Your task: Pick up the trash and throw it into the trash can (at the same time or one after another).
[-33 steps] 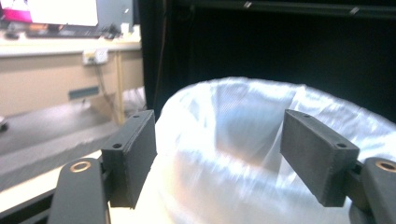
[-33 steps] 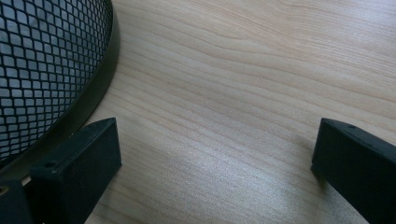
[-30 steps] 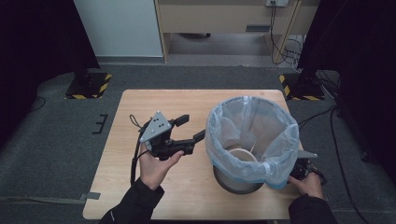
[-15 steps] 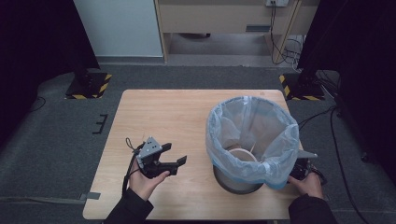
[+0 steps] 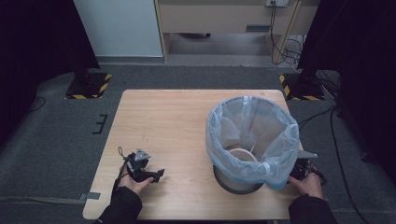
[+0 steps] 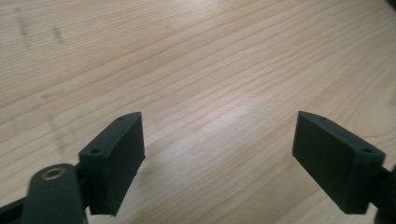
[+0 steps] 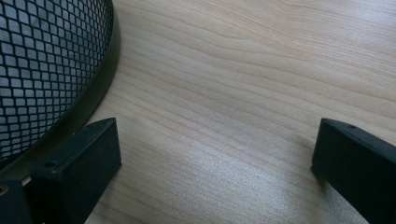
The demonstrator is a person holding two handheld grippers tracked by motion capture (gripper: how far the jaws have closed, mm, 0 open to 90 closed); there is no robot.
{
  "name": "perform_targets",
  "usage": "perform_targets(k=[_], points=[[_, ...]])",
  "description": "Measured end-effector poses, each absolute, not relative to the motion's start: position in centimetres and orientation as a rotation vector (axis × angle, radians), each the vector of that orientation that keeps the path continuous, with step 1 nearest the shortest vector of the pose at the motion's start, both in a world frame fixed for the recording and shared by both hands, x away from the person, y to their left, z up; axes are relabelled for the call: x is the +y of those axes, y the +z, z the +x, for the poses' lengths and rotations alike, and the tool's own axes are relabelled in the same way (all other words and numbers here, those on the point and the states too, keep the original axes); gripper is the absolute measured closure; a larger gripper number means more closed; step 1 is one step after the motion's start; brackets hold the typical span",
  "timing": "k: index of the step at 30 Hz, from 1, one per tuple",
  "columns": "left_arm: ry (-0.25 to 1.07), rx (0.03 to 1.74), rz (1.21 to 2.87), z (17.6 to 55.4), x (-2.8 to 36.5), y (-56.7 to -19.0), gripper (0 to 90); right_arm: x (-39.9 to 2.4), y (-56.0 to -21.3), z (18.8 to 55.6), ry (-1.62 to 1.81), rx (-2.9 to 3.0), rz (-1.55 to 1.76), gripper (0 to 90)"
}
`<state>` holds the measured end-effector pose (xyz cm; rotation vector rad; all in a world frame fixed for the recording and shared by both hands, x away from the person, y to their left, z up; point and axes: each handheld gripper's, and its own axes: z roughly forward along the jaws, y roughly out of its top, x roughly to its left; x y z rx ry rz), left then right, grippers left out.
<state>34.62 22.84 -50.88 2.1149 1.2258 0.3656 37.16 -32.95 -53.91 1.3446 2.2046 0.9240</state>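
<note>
A black mesh bin (image 5: 238, 183) lined with a pale blue plastic bag (image 5: 252, 135) stands on the right half of the wooden table (image 5: 168, 121). Its mesh wall (image 7: 46, 70) sits just left of my right gripper (image 7: 217, 126), which stands open over bare wood. From above, the right gripper (image 5: 304, 168) is low at the bin's right side, partly hidden by the bag. My left gripper (image 5: 156, 175) lies low near the table's front left. Its jaws have just been opening, and the left gripper (image 6: 219, 119) now has only bare wood between them.
Something pale and round (image 5: 238, 156) lies in the bottom of the bin. Striped stand bases (image 5: 88, 86) (image 5: 299, 88) sit on the floor past the far corners. Cables (image 5: 327, 116) run along the floor at the right. The table's front edge (image 5: 187, 218) is close to both hands.
My left gripper has come down from beside the bin toward the front left of the table, and its jaws stand wider. The right hand and the bin have not moved.
</note>
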Motion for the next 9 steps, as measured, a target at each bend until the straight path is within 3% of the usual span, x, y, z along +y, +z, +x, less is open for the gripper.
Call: perform_targets(k=[9], points=[[0.356, 1.285, 2.165, 34.9, 25.1, -51.7, 14.3, -32.9, -53.9, 37.1, 0.924, 2.211, 1.341, 0.9]])
